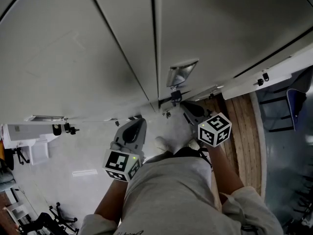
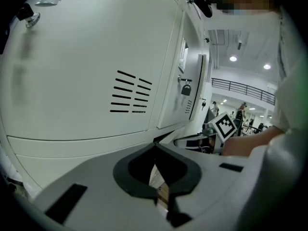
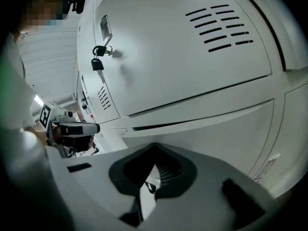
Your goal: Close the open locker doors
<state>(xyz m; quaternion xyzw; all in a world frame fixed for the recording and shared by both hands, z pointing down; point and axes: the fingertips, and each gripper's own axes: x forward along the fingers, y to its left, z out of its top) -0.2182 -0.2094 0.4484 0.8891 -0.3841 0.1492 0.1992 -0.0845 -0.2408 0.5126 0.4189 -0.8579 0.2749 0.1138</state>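
While both forearms (image 1: 113, 196) angle down toward lockers (image 1: 98, 48) | left gripper (image 2: 155, 147) fingers together (empty) | right gripper (image 3: 154, 147) same

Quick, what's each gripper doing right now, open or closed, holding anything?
Left gripper: closed, jaws tip to tip, holding nothing.
Right gripper: closed, jaws tip to tip, holding nothing.
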